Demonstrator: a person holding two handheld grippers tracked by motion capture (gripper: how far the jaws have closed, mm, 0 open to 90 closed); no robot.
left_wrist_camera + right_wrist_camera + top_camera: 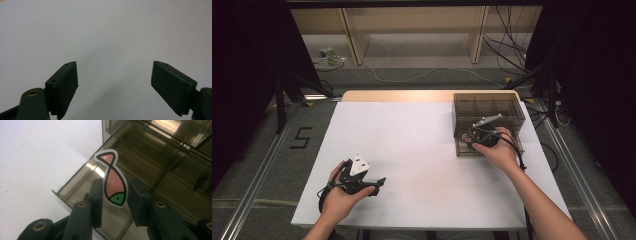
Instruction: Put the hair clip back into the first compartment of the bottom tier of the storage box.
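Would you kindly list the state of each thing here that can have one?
Fish-shaped piece: held between the right gripper's pads, tail up, above the box.
Smoked plastic box: drawer pulled out, standing at the table's far right.
Right gripper: shut on the piece.
Left gripper: open, nothing between its jaws.

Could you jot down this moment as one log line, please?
right claw: shut on fish cutout, over open drawer of brown plastic box | left claw: open, nothing between, over white table

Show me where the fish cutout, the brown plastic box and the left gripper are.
fish cutout (114, 182), right gripper view, pink body.
brown plastic box (488, 98), high view, far rim.
left gripper (114, 87), left gripper view, midway between its open jaws.
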